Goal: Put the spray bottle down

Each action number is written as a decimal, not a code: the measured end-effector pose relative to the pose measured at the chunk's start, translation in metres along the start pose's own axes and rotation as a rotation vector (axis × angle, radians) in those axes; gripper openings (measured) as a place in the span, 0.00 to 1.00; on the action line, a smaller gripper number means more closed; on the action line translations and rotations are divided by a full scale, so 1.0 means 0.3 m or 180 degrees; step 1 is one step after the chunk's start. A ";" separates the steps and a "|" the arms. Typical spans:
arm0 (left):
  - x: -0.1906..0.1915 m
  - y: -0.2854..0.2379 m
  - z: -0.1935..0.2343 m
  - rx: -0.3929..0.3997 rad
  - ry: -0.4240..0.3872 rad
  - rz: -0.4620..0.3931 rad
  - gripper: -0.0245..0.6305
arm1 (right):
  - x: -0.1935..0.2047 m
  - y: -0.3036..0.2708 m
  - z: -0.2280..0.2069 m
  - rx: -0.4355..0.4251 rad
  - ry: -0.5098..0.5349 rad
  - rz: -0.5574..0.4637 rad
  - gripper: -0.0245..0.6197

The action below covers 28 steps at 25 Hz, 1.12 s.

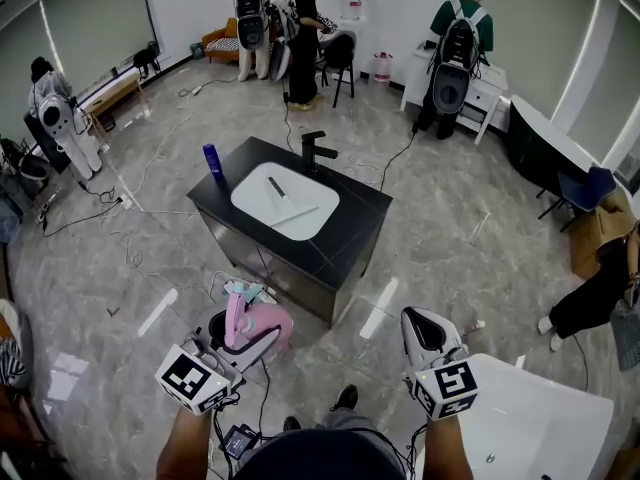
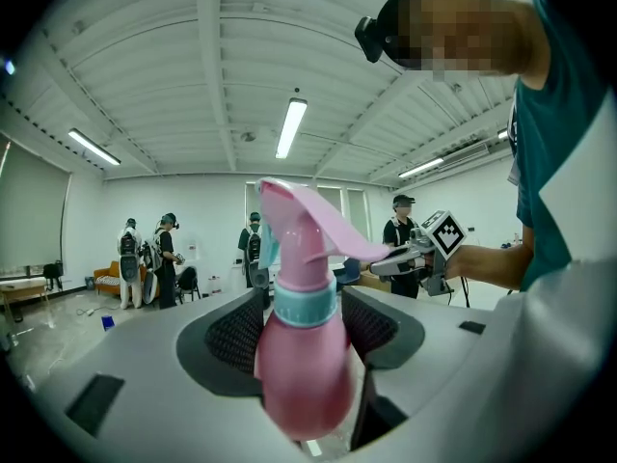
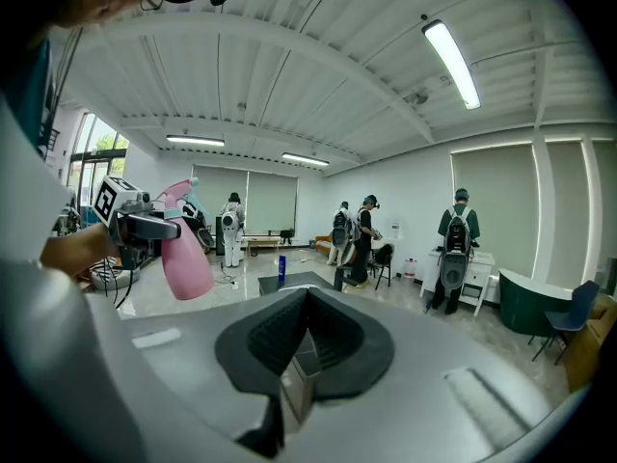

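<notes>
While left gripper [image 1: 238, 334] clamps spray bottle [image 1: 268, 324] — right gripper [image 1: 422, 320] jaws together.

your left gripper [image 1: 243, 330] is clamped on the pink spray bottle [image 1: 268, 324]. your right gripper [image 1: 422, 326] has its jaws together, empty. both point forward, slightly down.

The black counter [image 1: 352, 230] is mostly eaten up by the white basin [image 1: 255, 200] in the middle, so bare top is really only left as a wide strip along the right edge and the near corner. The far edge is blocked by the black faucet [image 1: 316, 151], and the left corner is taken by a blue bottle [image 1: 212, 161]. The floor in front is left open, but cables [image 1: 60, 220] are trailed off to the left. A white tub [image 1: 540, 418] is parked close on the right.
</notes>
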<state>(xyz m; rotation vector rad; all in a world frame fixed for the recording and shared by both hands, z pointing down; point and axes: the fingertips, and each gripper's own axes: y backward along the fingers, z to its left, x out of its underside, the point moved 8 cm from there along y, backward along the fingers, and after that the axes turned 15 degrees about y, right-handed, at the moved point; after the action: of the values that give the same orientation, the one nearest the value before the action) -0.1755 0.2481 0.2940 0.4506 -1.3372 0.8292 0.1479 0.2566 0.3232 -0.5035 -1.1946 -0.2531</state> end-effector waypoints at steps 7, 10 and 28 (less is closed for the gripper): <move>-0.027 -0.192 0.051 -0.0178 0.0068 -0.0032 0.43 | 0.030 -0.156 -0.191 -0.0218 0.0039 -0.0026 0.05; -0.029 -0.259 0.064 -0.0255 0.0101 -0.0058 0.43 | 0.049 -0.209 -0.255 -0.0307 0.0068 -0.0042 0.05; -0.043 -0.567 0.407 -0.0181 0.0242 0.0144 0.43 | 0.077 -0.545 -0.409 -0.0288 -0.0038 0.0121 0.05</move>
<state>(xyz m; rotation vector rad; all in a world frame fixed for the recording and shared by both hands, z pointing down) -0.1303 0.0476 0.3353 0.3421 -1.3011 0.8356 0.1842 0.0557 0.3501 -0.6069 -1.1877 -0.2728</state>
